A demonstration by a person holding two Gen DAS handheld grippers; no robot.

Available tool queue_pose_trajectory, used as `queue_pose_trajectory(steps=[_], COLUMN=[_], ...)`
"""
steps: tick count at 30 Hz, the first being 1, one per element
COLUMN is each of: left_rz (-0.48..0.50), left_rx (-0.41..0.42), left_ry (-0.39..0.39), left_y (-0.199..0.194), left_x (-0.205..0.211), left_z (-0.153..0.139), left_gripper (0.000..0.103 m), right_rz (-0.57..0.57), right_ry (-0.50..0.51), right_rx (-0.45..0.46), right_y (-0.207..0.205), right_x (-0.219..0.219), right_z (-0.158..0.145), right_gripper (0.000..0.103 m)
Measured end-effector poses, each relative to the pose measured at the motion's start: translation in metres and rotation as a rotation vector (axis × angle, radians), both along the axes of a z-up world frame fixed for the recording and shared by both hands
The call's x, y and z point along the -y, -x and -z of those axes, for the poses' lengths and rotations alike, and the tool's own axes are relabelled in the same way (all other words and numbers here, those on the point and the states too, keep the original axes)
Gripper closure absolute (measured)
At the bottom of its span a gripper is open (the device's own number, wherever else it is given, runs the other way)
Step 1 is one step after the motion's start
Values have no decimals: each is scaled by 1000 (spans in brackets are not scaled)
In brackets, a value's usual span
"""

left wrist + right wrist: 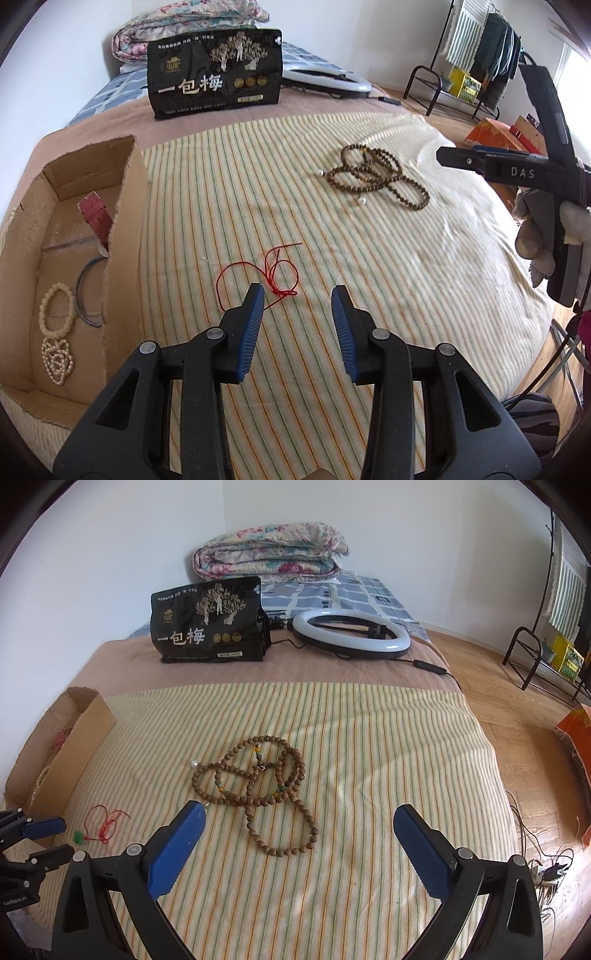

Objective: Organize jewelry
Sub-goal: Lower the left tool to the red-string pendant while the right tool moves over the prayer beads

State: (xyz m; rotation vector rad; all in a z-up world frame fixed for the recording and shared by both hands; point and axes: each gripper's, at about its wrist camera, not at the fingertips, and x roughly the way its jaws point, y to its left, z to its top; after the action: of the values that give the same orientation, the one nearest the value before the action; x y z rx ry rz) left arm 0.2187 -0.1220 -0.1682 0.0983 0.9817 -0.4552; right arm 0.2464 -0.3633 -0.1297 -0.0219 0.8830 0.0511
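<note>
Left wrist view: striped blanket [332, 240] over a bed; cardboard box [122, 236] at its left edge, holding pearl jewelry [55, 354]; red string [273, 273] just ahead of left gripper [298, 295], parted, empty; right wrist view alone: ring light [351, 635] at far edge; wooden bead strand [258, 775] mid-blanket, before right gripper [299, 819], spread wide, empty.

Wooden bead necklace [258, 786], matt cardboard box [122, 229]

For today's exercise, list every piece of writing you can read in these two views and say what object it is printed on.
"一包梅": black snack bag, large white characters.
"DAS": side of the right claw.
Small print on the bag, and the label at the left edge of the right wrist view: too small or blurred to read.
</note>
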Motion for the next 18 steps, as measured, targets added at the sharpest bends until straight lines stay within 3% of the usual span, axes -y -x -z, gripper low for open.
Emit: queue_pose_trajectory(steps=[18], left_rz=[-10], left_rx=[-32], left_ry=[-42], left_y=[-26], left_x=[18], left_z=[41], left_gripper=[66], right_rz=[-42], right_ry=[-35], right_rx=[-82], right_y=[-39], right_x=[-8], right_z=[49], right_gripper=[0])
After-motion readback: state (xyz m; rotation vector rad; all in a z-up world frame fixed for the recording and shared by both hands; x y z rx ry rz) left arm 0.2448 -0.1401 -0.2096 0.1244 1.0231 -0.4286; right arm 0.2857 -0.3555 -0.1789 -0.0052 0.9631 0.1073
